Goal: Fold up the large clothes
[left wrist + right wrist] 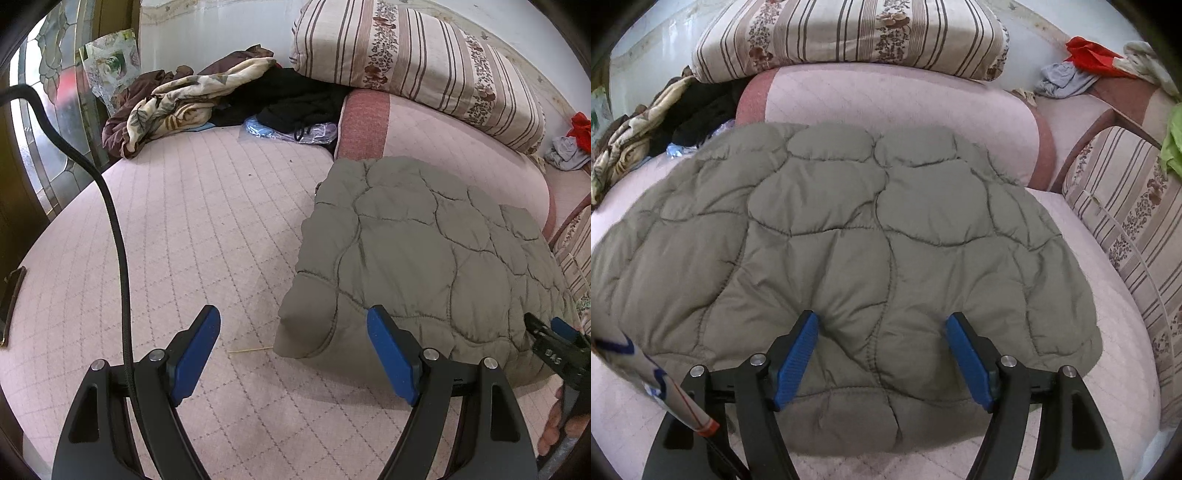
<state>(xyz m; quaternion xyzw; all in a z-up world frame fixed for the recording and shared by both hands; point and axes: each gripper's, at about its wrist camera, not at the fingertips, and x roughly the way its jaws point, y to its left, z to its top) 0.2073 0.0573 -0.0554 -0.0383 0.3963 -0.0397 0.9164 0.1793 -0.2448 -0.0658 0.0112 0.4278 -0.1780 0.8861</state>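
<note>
Right wrist: quilted jacket (849,229) beneath open-jawed right gripper (882,354)

Quilted jacket (849,236) under the right gripper's fingers: matt olive padded cloth, stitched seams. Mattress cover (207,229) ahead of the left gripper's fingers: matt pink quilted fabric. Finger pads (796,363): ribbed blue rubbery plastic on matt black plastic arms, shiny metal pins.

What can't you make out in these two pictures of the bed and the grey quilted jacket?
- Quilted jacket: its underside and any sleeves or zip are hidden, both views.
- Right gripper: whether its fingertips press into the jacket, right wrist view.
- Black clothes: too crumpled to identify, left wrist view.
- Person's hand: cut off by the frame edge, left wrist view.
</note>
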